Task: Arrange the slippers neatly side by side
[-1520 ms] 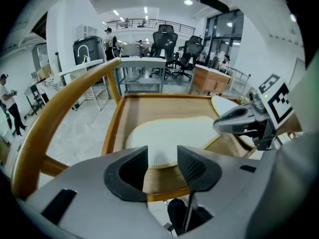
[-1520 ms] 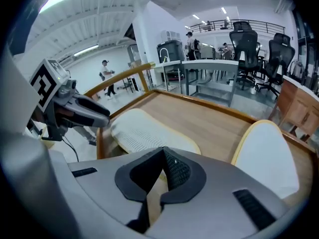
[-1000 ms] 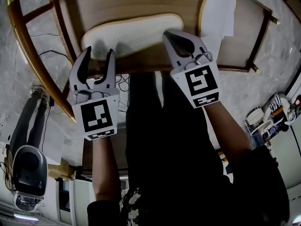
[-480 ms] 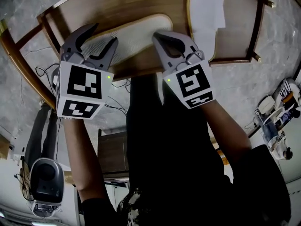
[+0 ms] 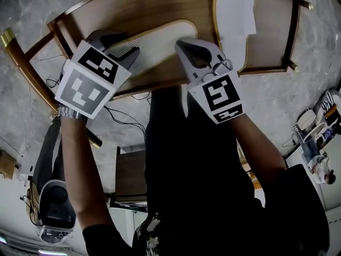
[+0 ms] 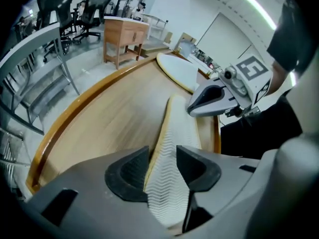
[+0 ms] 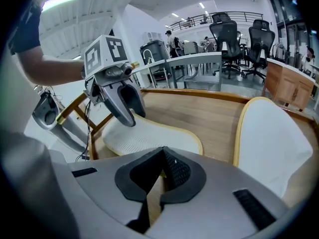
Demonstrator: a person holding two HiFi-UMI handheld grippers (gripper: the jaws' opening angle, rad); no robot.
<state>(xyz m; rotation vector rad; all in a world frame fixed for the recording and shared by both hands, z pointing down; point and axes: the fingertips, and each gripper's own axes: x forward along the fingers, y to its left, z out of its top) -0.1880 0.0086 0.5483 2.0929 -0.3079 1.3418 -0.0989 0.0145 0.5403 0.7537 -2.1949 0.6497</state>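
Observation:
Two slippers lie on a wooden table (image 5: 133, 9). One slipper (image 5: 160, 39) (image 6: 179, 133) (image 7: 149, 136) lies sole up across the table, showing its white zigzag tread. The other slipper (image 5: 234, 15) (image 7: 271, 138) (image 6: 179, 71) lies to its right, pointing away, pale side up. My left gripper (image 5: 118, 44) (image 6: 162, 166) is rolled onto its side at the sole-up slipper's left end. Its jaws are closing, and the slipper's edge fills the gap between the pads. My right gripper (image 5: 184, 44) (image 7: 162, 156) is shut and empty, hovering at the near table edge by that slipper's right end.
The table has a raised wooden rim (image 5: 287, 31) and open frame bars at the left (image 5: 32, 73). Below it are cables on the floor and a grey machine (image 5: 50, 207). Office chairs (image 7: 234, 31) and a wooden cabinet (image 6: 124, 36) stand far off.
My left gripper rose from the near table edge, rolled onto its side and came onto the sole-up slipper's left end, its jaws narrowing. The right gripper barely moved.

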